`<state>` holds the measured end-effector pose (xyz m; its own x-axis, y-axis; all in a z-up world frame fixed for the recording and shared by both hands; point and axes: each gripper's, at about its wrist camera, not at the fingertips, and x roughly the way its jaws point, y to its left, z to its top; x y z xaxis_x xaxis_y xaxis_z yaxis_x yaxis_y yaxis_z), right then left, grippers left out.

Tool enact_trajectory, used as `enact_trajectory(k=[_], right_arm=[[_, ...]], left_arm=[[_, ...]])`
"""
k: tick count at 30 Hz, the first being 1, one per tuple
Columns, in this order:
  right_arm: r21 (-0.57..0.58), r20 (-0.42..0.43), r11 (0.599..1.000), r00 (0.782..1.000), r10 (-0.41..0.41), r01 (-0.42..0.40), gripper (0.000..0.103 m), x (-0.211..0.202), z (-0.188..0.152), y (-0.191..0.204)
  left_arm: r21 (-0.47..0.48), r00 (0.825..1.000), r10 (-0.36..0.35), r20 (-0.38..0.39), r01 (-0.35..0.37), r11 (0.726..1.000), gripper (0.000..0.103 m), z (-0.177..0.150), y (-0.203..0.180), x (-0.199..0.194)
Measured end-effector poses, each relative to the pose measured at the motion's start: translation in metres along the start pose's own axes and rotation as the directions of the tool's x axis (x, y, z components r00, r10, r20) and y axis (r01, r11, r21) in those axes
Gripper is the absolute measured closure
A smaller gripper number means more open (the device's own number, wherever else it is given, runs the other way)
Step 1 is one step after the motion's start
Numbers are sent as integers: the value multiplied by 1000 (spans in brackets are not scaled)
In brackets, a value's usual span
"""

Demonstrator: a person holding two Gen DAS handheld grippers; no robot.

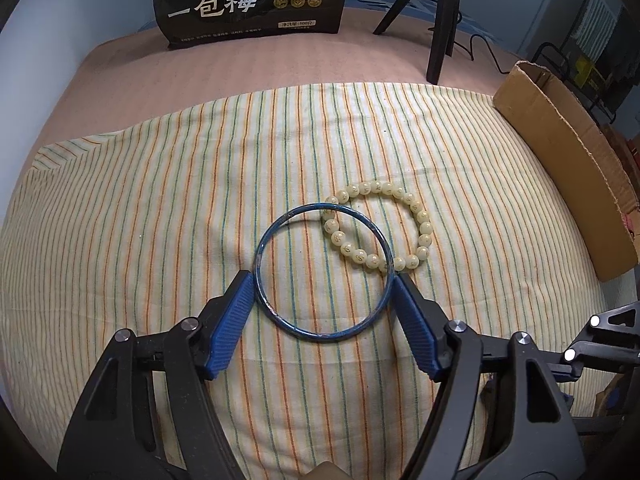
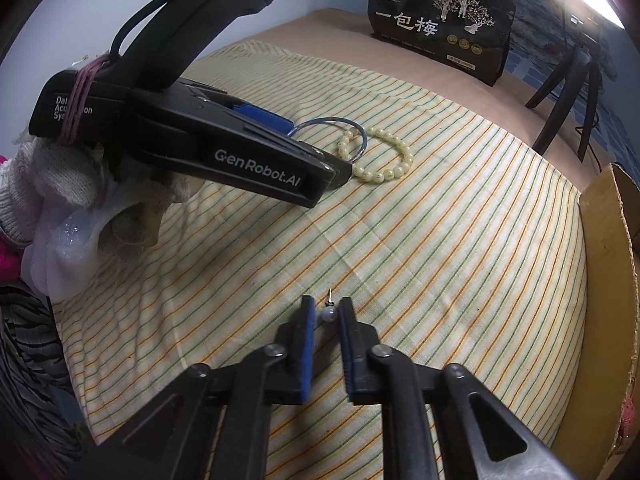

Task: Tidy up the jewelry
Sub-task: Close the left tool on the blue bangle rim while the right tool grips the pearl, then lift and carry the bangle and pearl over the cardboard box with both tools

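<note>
A blue bangle (image 1: 322, 271) lies on the striped cloth (image 1: 160, 208) and overlaps a cream bead bracelet (image 1: 380, 228). My left gripper (image 1: 323, 280) is open, its blue pads touching the bangle's left and right sides. In the right wrist view the bangle (image 2: 360, 130) and the bead bracelet (image 2: 384, 156) lie beyond the left gripper's body (image 2: 224, 148). My right gripper (image 2: 326, 306) is open a little, with a small pearl stud earring (image 2: 329, 314) between its fingertips, pin pointing away; whether the pads touch it is unclear.
A black snack bag (image 1: 252, 0) stands at the back. A black tripod (image 1: 440, 20) stands back right. A cardboard box (image 1: 568, 160) lines the cloth's right edge, also in the right wrist view (image 2: 612, 280). A gloved hand (image 2: 72, 200) holds the left gripper.
</note>
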<state>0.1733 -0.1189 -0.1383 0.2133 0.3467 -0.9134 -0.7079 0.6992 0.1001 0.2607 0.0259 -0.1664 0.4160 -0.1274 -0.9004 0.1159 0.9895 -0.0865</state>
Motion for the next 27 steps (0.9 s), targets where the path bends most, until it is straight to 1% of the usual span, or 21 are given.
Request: enact_trajectory(k=[9,15,18,22,27], right_arm=[[31,39,999,999,-16,15,97,-16,-1,-5],[46,73,999,997,-27,24,97,-33,0,-7],[51,98,998,995,-37,32,97,-45,0,-8],[75,132,996,990,-54,44,97,-62,1,-17],[122,179,991,980,-83,62,97,-85,0,-33]], left_arm=[[-29,999,10,37,-9,1000,30,-1,9,-16],[-38,996,9,86,-6,999,31,1,8,-37],[-32,993,3,117,1,999,31,4,2,-49],[-26,987,-25,160,30,999,30,10,-9,-68],[10,973,-61,222,61,998,30,17,-32,-92]])
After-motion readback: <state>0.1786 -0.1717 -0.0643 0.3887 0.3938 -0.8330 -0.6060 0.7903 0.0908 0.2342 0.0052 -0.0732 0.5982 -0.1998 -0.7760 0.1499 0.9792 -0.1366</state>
